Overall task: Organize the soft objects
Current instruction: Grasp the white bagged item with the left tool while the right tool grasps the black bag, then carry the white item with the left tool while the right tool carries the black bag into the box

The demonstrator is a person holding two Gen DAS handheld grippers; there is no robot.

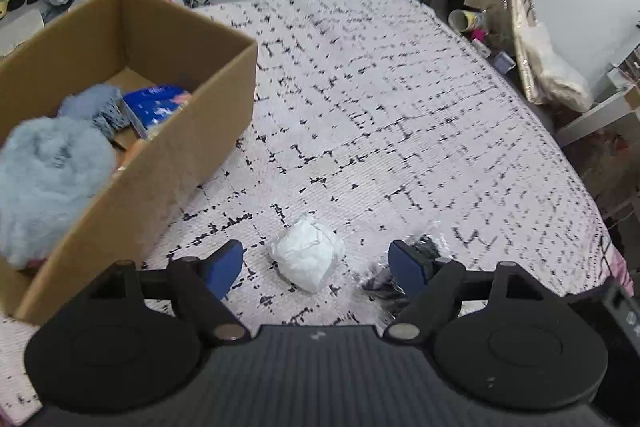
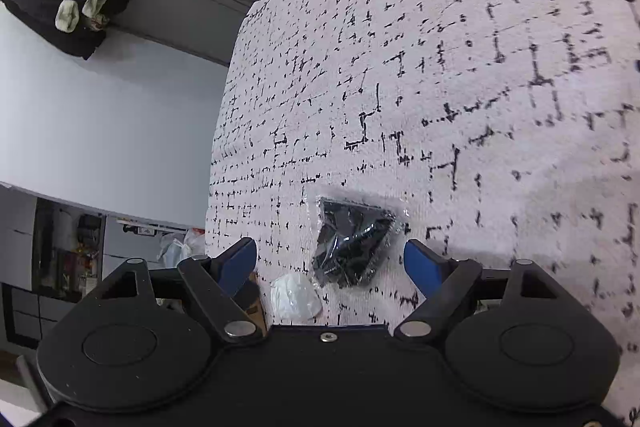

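An open cardboard box sits on the patterned bedspread at the left of the left wrist view, and it holds a fluffy pale-blue bundle piled against its near wall, a darker blue knitted piece behind that, and a blue printed packet leaning toward the far end. The left gripper hangs low over the bedspread beside the box, pointing forward and down, its blue-padded fingers spread wide with nothing between them but air; a crumpled white bundle lies on the cover right in the gap, not touched by either pad. Just beside the other finger lies a black item in a clear plastic bag, partly hidden behind that pad. The right gripper is tilted steeply downward over the same cover, its fingers likewise spread apart and holding nothing. The black bagged item sits on the fabric between them, untouched, with the white bundle just beside it, close to the gripper body.
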